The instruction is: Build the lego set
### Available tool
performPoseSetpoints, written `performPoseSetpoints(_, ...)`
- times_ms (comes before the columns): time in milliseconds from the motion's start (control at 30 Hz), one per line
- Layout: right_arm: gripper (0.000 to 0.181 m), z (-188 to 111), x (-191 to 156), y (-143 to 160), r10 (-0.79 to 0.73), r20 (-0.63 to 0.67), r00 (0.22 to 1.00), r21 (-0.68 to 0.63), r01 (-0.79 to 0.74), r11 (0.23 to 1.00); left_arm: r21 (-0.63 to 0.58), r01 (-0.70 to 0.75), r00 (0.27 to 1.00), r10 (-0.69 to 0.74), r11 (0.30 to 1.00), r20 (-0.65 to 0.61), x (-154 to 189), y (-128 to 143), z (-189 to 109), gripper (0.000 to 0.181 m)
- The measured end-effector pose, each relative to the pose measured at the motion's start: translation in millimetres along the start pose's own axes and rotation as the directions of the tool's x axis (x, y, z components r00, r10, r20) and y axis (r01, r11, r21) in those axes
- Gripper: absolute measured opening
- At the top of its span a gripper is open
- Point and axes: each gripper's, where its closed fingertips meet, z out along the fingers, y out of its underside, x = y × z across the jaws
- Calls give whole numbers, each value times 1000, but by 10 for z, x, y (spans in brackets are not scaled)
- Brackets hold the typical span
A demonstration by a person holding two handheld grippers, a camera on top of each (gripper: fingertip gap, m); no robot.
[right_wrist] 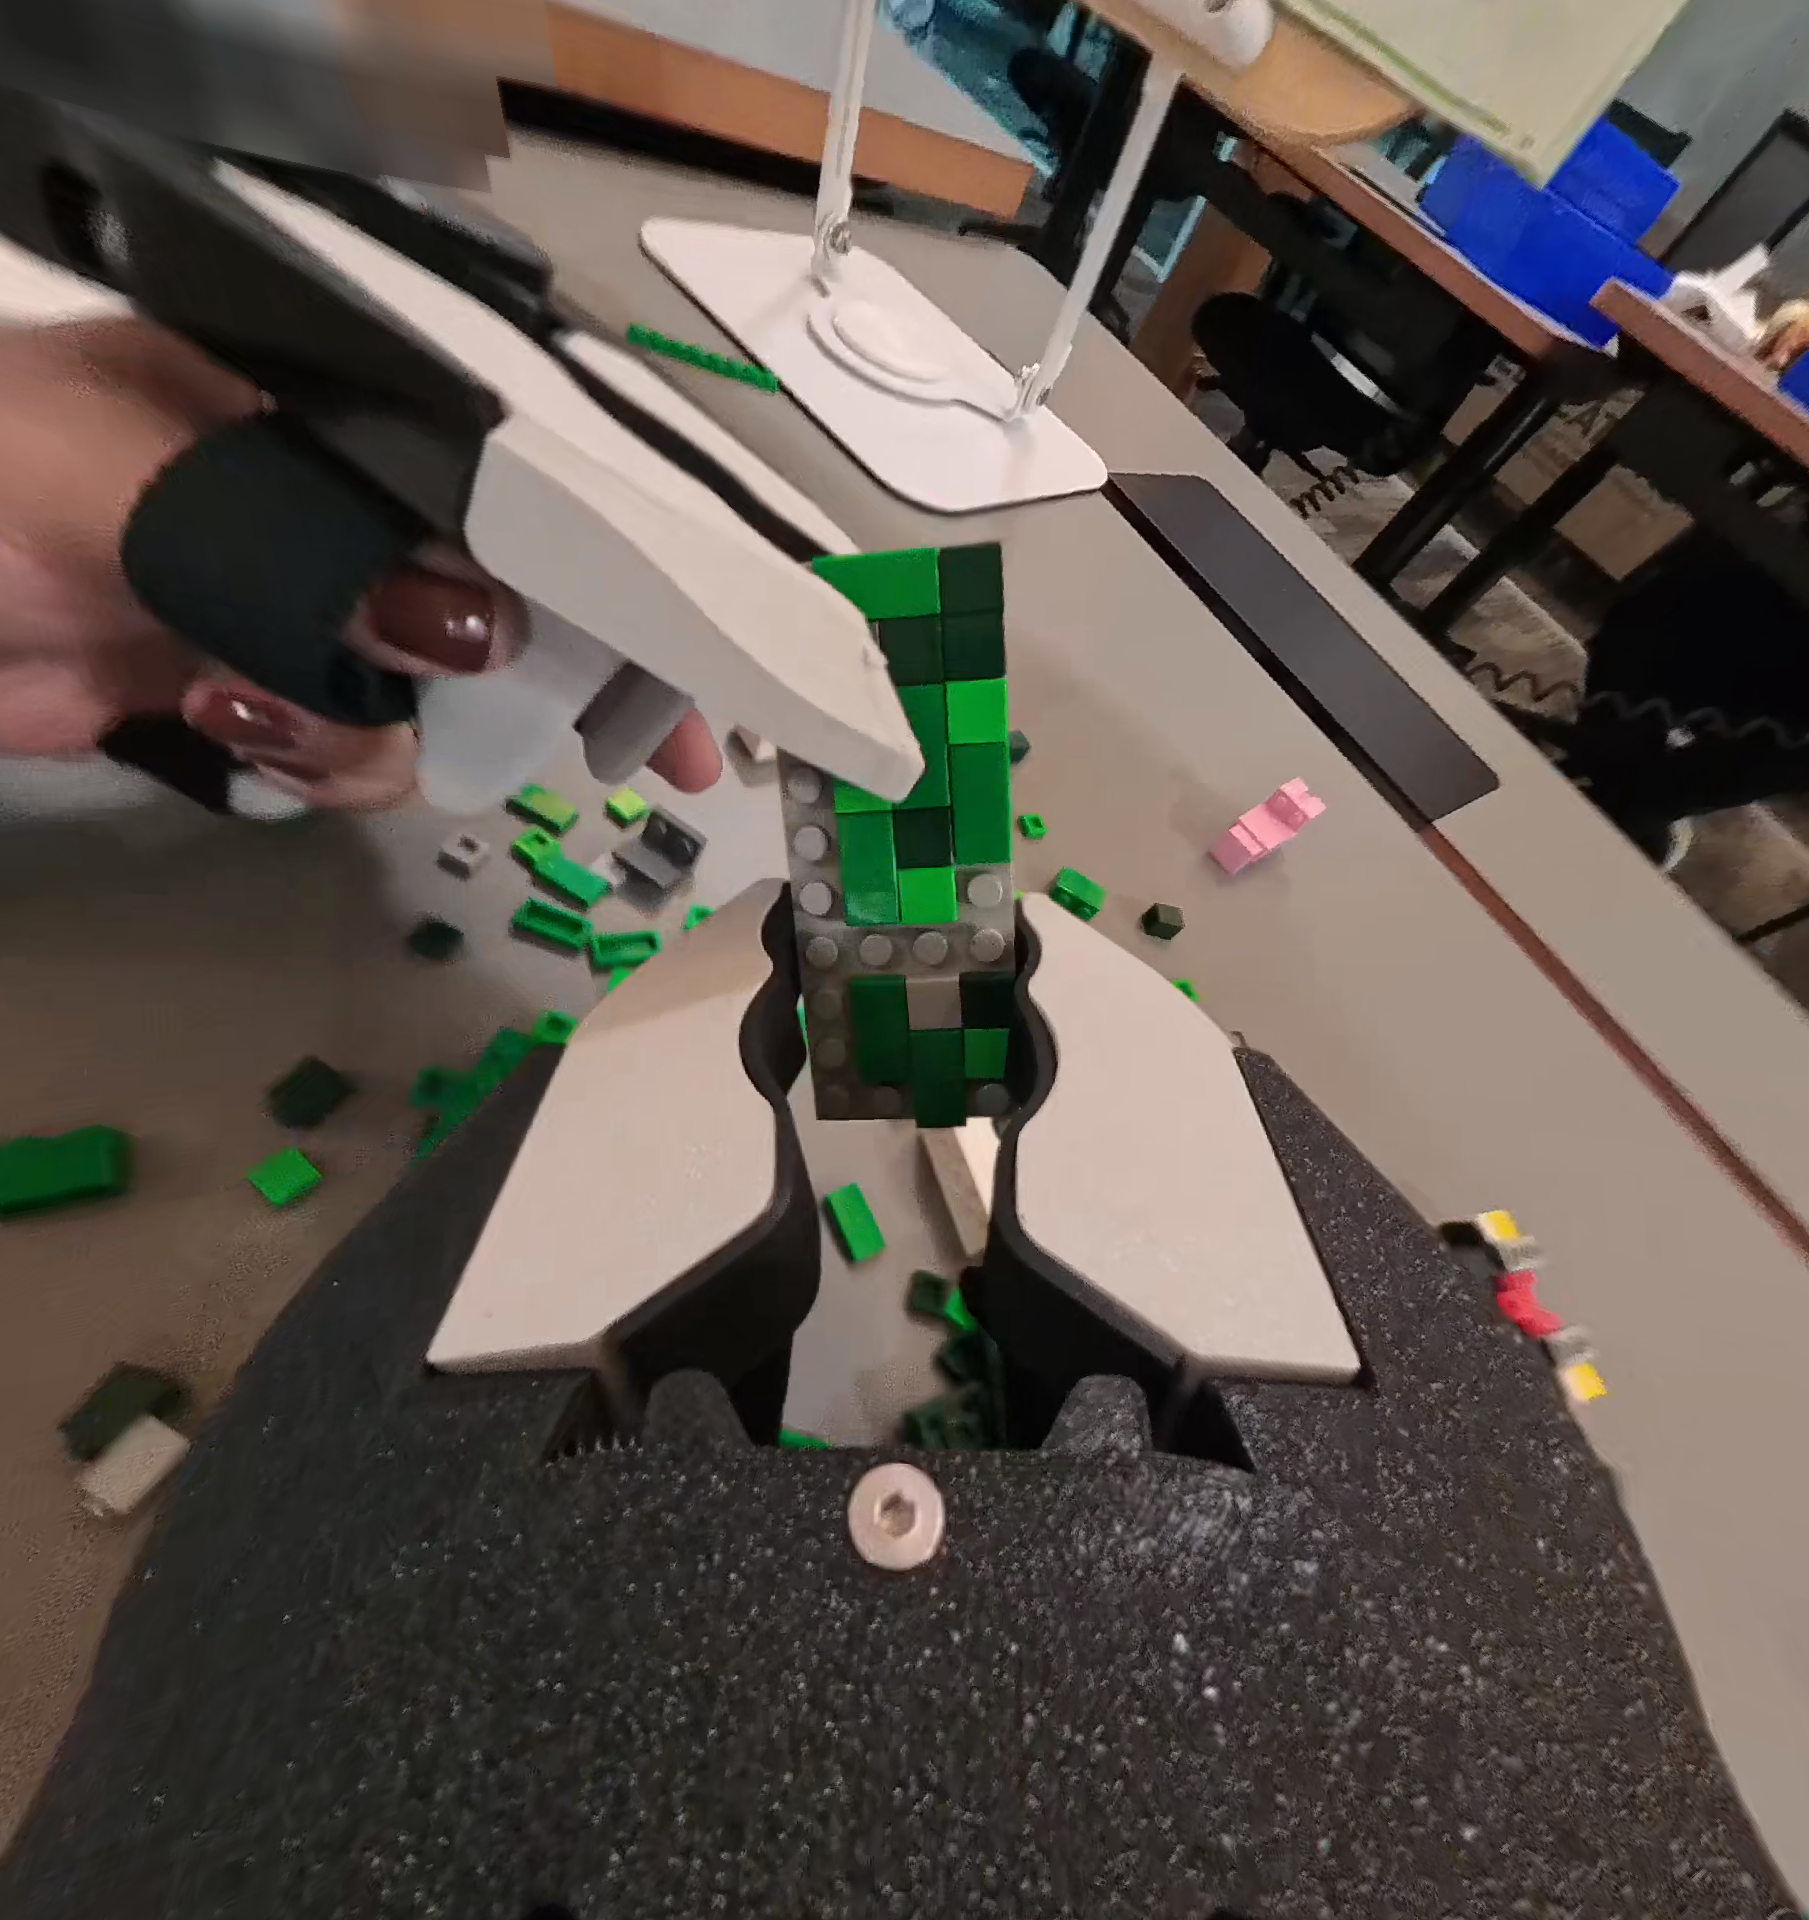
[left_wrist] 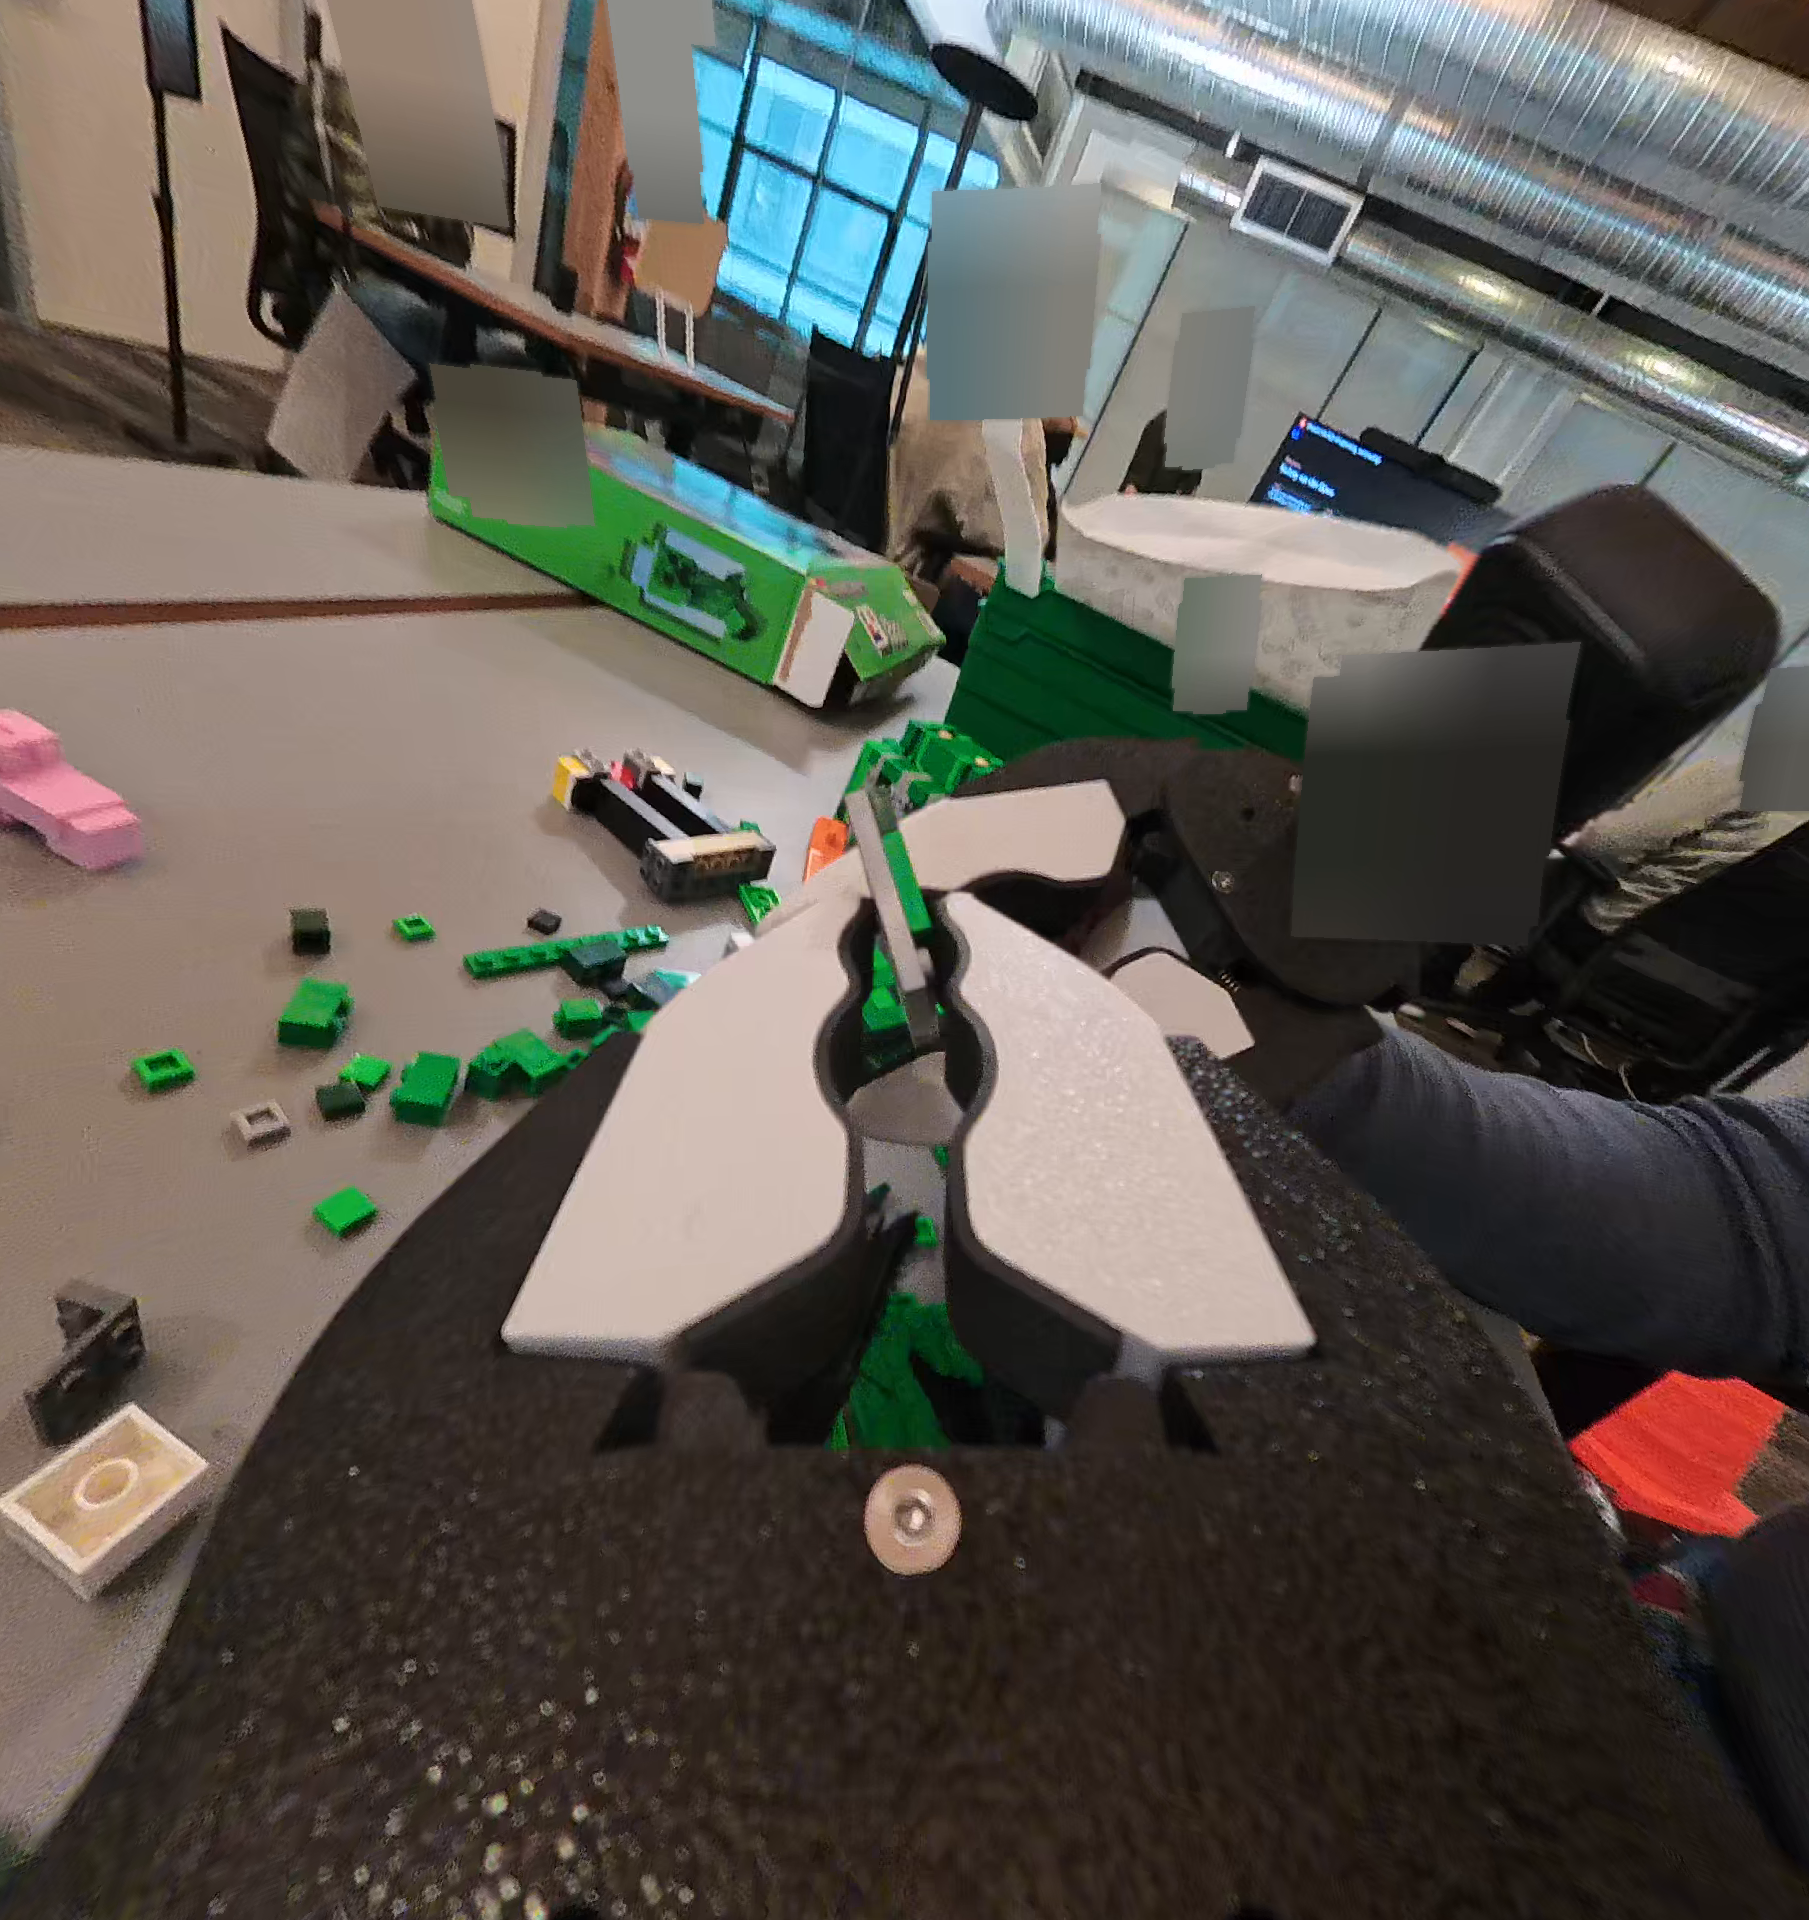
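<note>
Grey plate (right_wrist: 905,935) clamped upright in right gripper (right_wrist: 905,1023); left gripper (right_wrist: 879,769) touches it (green-tiled face).

We see the grey plate (left_wrist: 898,940) only edge-on in the left wrist view, so its tiled face is hidden there, and its lower end sinks behind the left gripper's (left_wrist: 905,914) fingers. In the right wrist view the left gripper's (right_wrist: 895,764) tip covers part of the plate's (right_wrist: 905,831) green tiles. The hand (right_wrist: 100,623) at far left is blurred and cut off by the picture's edge. The pink figure (right_wrist: 1266,826) is too small to make out.
</note>
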Motion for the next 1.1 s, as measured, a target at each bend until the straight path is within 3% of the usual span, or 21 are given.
performPoseSetpoints(100,35,-49,35,79,-175,-3,984,-33,175,984,-65,42,999,-42,997,-1,-36,99,16,21)
performPoseSetpoints(167,35,-90,43,138,-281,10,960,-53,281,958,-125,43,996,-53,991,-76,64,187,29,8)
performPoseSetpoints(267,35,-124,121,174,-373,-50,927,-84,368,926,-169,25,999,-33,985,-41,63,271,89,7)
performPoseSetpoints(300,35,-127,144,138,-381,-81,921,-84,374,924,-153,35,999,-39,988,-22,54,244,97,6)
performPoseSetpoints(400,59,-113,112,-5,-380,-129,916,-80,372,925,-116,54,997,-48,992,54,-31,206,101,6)
performPoseSetpoints(600,44,-55,123,-25,-431,-206,878,-124,414,902,-95,99,994,-95,991,52,-47,202,101,6)
performPoseSetpoints(667,47,-48,126,-32,-428,-212,878,-124,410,903,-101,94,995,-90,990,44,-21,208,121,6)
performPoseSetpoints(767,50,-11,118,32,-436,-196,878,-159,411,898,-120,79,997,-75,990,34,16,240,151,6)
performPoseSetpoints(833,34,-14,160,60,-438,-208,874,-186,405,895,-137,75,997,-70,988,42,9,276,159,6)
performPoseSetpoints(1100,34,11,130,123,-457,-162,875,-189,427,884,-139,133,990,-126,981,60,-18,332,176,6)
